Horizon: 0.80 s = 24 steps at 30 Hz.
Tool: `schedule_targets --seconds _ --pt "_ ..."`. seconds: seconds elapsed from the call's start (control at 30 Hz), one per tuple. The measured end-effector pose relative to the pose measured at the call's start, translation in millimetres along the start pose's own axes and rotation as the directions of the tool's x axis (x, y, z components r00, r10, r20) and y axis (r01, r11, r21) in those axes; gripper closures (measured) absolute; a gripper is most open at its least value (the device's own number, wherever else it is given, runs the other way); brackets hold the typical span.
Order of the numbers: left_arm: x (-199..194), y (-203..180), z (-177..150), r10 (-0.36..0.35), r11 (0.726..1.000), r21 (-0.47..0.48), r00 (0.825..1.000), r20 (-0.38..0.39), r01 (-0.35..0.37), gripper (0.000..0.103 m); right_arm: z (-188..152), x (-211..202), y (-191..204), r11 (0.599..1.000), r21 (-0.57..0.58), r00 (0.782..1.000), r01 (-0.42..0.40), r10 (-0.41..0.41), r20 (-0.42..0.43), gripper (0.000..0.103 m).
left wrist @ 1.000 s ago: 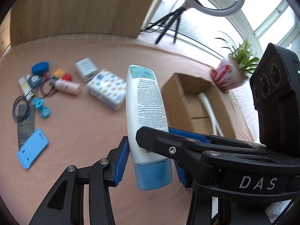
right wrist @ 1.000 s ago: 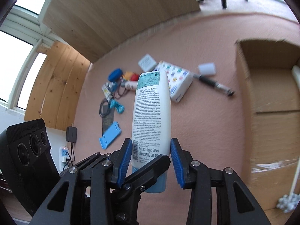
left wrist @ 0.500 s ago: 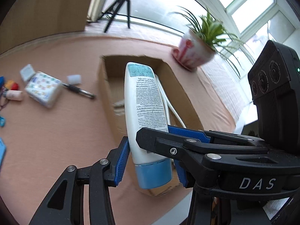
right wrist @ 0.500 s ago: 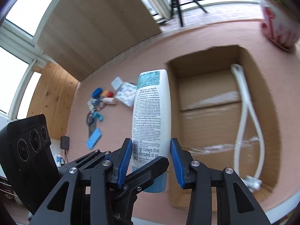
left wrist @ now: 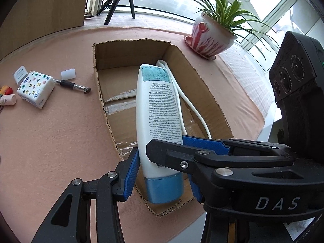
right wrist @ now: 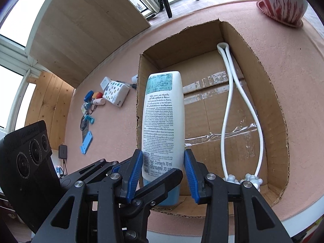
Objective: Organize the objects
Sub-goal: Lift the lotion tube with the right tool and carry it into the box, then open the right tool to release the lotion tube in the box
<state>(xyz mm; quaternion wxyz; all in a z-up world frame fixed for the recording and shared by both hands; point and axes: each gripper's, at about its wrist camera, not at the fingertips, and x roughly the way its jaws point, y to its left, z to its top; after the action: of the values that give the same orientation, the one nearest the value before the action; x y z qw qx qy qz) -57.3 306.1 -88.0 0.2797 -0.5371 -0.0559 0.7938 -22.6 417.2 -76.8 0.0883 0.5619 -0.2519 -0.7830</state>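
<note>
A white lotion tube with a light-blue cap points cap-down toward the cameras, over the open cardboard box. My left gripper is shut on its lower end, blue pads pressing just above the cap. My right gripper is shut on the same tube from close beside; its black finger crosses the left wrist view. Inside the box lies a white looped cord with beaded ends.
A red-and-white plant pot stands behind the box's right side. Left of the box lie a patterned tissue pack, a pen, a white cap, small items and a blue stand. The table edge runs just below the box.
Both grippers carried the tube together to the right, from above the bare pink table to above the cardboard box. The scattered items have slid off to the left of view.
</note>
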Motion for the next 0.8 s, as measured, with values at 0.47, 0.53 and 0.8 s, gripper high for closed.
schedule_targets --seconds 0.47,0.53,0.8 --pt "-20 0 -7 -0.009 1.000 0.003 1.000 0.029 0.009 0.045 -5 -1 -5 0.999 0.006 0.999 0.046 -0.046 0.009 0.056" --pt "-27 2 -10 -0.009 1.000 0.000 0.999 0.035 0.009 0.045 -5 -4 -4 0.999 0.004 0.999 0.049 -0.049 0.018 0.056" --pt "-58 34 -14 0.015 0.998 -0.057 0.997 0.075 -0.011 0.045 -5 -16 11 0.996 -0.030 0.993 0.086 -0.084 0.080 0.055"
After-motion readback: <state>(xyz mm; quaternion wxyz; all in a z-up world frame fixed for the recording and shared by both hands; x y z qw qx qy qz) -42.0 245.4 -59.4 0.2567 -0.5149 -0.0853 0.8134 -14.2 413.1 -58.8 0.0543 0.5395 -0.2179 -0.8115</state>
